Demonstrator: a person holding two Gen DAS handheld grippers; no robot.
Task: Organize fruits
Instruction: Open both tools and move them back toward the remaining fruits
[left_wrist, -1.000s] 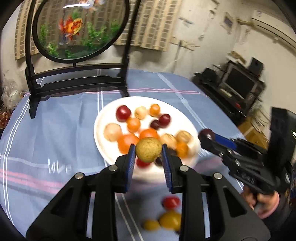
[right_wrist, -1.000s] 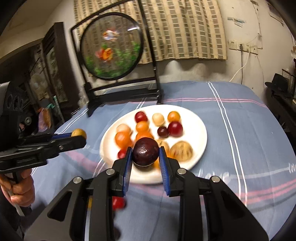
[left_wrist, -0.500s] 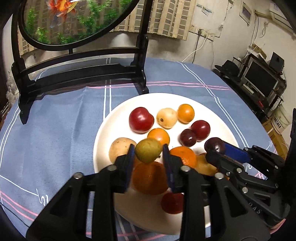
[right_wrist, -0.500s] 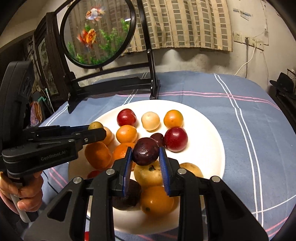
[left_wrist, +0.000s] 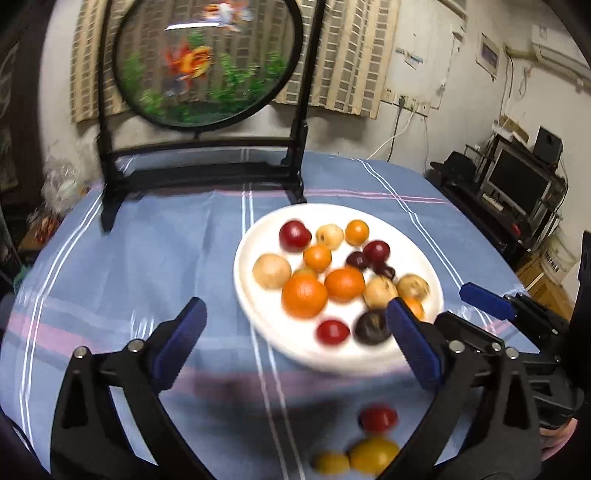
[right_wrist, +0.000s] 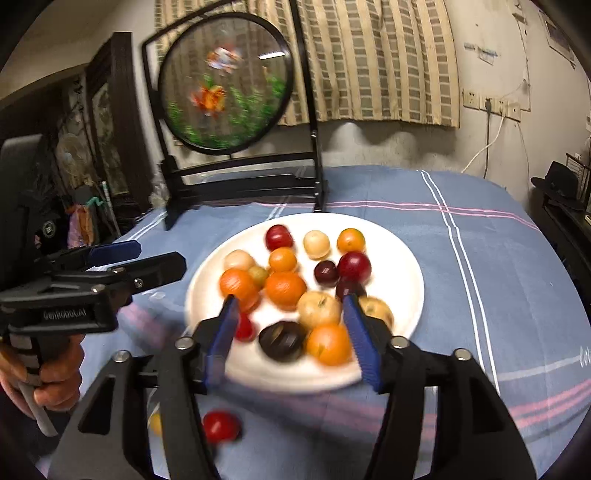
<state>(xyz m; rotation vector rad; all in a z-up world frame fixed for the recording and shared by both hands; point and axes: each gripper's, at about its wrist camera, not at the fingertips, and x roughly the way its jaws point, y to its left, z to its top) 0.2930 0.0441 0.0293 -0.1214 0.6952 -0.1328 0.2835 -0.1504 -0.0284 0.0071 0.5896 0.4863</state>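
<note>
The left gripper (left_wrist: 295, 332) and right gripper (right_wrist: 291, 328) gape wide, both empty, near the round white plate's (left_wrist: 258, 236) 6 o'clock rim.

We see a round white plate (right_wrist: 406, 258) with a smooth, glossy glazed-looking surface. It rests on a blue striped woven tablecloth (right_wrist: 498, 266), matt and slightly creased. The orange citrus fruits (left_wrist: 304, 295) show a finely dimpled skin; the dark red plums (right_wrist: 354, 266) look smooth with a slight sheen. We note matt black plastic on the left gripper (left_wrist: 291, 332) and the right gripper (right_wrist: 291, 321), with ribbed blue finger pads (right_wrist: 364, 339) and bright metal pivot pins (left_wrist: 135, 345).
</note>
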